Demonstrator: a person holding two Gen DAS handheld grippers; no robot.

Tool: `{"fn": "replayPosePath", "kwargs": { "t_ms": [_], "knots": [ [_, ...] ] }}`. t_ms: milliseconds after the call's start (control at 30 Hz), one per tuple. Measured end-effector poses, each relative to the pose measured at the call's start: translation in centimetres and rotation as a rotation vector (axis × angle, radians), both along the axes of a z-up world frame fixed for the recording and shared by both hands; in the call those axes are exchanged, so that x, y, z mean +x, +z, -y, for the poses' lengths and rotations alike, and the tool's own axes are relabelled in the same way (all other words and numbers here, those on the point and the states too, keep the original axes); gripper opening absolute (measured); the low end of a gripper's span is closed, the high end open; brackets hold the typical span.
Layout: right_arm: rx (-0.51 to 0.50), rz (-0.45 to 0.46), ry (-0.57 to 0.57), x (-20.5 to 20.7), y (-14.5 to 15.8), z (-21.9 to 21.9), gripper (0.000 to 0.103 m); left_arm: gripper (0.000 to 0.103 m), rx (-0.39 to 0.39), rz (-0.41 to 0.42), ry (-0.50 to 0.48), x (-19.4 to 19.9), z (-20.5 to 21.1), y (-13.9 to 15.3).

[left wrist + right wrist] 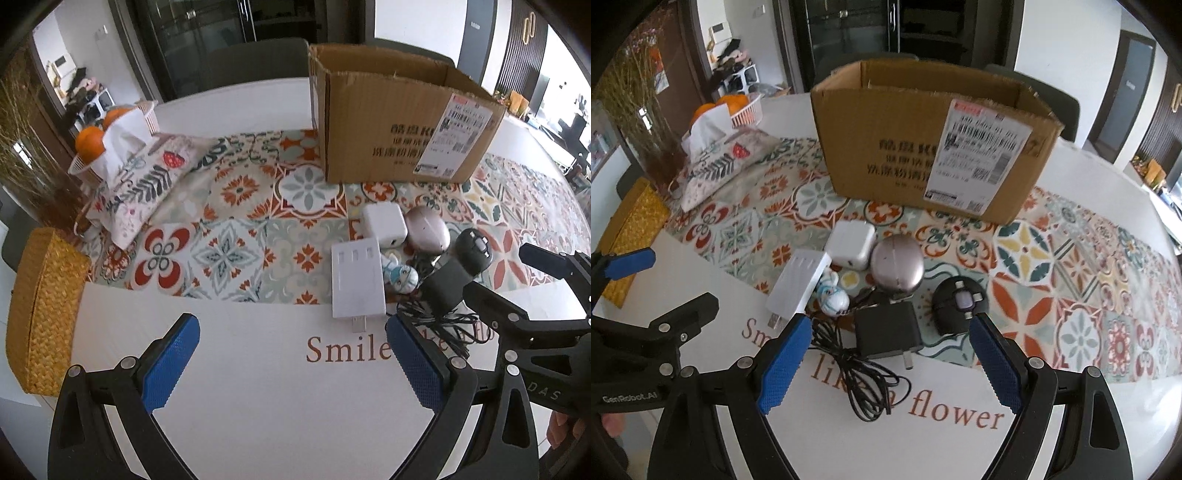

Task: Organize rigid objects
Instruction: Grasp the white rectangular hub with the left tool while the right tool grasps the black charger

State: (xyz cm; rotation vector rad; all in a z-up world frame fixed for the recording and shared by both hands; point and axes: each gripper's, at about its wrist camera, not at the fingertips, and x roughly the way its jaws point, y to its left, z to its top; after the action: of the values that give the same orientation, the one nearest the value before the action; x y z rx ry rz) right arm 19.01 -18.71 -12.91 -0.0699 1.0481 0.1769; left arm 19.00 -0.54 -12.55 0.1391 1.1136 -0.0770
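A cluster of small items lies in front of an open cardboard box: a white flat USB hub, a white charger cube, a pinkish rounded case, a black adapter with a tangled black cable, a black round remote and a small blue-white figurine. My right gripper stands open, its blue pads on either side of the black adapter, apart from it. My left gripper is open over bare white table, left of the hub.
A patterned runner covers the table's middle. At left stand a woven yellow basket, a patterned tissue pouch and a basket of oranges. Chairs stand behind the box. Dried branches rise at far left.
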Motion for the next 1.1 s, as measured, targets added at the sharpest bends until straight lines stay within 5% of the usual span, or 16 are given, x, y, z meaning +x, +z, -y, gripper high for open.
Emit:
{"fn": "replayPosePath", "kwargs": {
  "t_ms": [533, 1100],
  "knots": [
    [0.027, -0.136, 0.038, 2.3, -5.2, -0.5, 0.076, 0.103, 0.023, -0.123, 0.016, 1.7, 0.2, -4.1],
    [0.007, -0.183, 0.039, 3.4, -7.8, -1.2, 0.057, 0.102, 0.013, -0.160, 0.024, 2.8, -0.3, -5.6]
  ]
}}
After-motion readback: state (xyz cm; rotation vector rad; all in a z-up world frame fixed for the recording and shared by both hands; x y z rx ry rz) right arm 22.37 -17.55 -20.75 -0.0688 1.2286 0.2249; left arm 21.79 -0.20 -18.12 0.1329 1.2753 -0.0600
